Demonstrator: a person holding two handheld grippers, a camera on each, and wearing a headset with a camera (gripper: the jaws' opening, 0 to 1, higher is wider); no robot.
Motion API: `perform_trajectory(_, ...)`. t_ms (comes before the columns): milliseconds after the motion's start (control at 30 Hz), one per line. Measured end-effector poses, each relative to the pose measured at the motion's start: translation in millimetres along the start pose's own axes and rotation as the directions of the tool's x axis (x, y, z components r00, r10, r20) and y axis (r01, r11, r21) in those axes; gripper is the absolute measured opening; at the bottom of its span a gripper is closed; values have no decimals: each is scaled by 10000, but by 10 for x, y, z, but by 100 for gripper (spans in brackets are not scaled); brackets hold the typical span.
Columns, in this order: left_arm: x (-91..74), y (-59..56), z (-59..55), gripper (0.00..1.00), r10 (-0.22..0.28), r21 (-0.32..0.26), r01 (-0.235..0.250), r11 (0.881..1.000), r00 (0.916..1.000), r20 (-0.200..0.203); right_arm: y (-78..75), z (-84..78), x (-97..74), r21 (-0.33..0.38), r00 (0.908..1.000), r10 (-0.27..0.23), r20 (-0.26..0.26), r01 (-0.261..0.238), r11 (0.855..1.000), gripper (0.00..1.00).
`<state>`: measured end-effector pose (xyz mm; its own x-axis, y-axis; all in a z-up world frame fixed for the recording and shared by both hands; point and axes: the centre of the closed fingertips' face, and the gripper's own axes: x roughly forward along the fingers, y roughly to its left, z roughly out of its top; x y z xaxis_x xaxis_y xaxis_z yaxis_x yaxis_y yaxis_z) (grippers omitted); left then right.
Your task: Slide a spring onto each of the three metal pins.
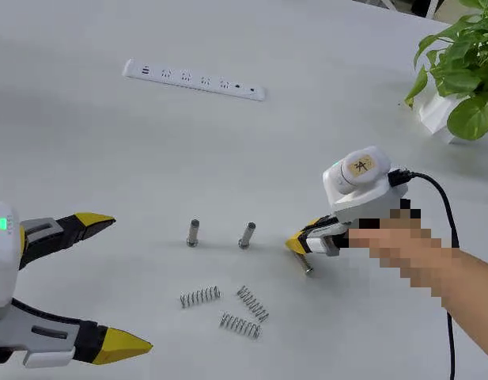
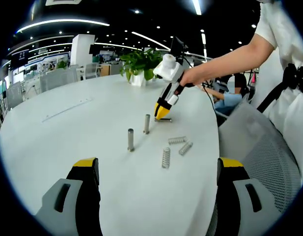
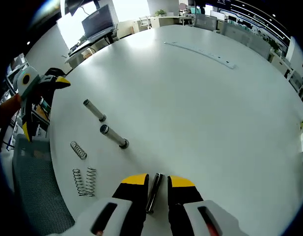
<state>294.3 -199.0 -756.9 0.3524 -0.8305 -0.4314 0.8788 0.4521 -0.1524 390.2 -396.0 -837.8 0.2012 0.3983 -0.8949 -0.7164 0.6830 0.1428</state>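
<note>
Two metal pins (image 1: 193, 233) (image 1: 247, 235) stand upright mid-table. A third pin (image 1: 305, 264) lies flat, and my right gripper (image 1: 299, 244) is shut on it, tips down at the table. In the right gripper view that pin (image 3: 153, 191) runs between the yellow jaws of the right gripper (image 3: 154, 183). Three springs (image 1: 200, 297) (image 1: 252, 303) (image 1: 240, 324) lie loose in front of the upright pins. My left gripper (image 1: 109, 283) hovers open at the lower left with nothing in it; past the left gripper (image 2: 158, 169) I see the pins (image 2: 130, 139) (image 2: 147, 124) and springs (image 2: 165, 157).
A white power strip (image 1: 193, 80) lies at the far side of the table. A potted plant (image 1: 457, 75) stands at the right rear. The right gripper's black cable (image 1: 445, 237) trails off the near right edge.
</note>
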Motion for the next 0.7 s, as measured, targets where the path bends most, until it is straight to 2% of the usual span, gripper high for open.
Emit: perform_trajectory(700, 2, 8, -15, 99, 16, -121, -16, 9999, 10000, 50, -32, -38, 88, 132, 9993, -47, -362, 52, 9999, 6)
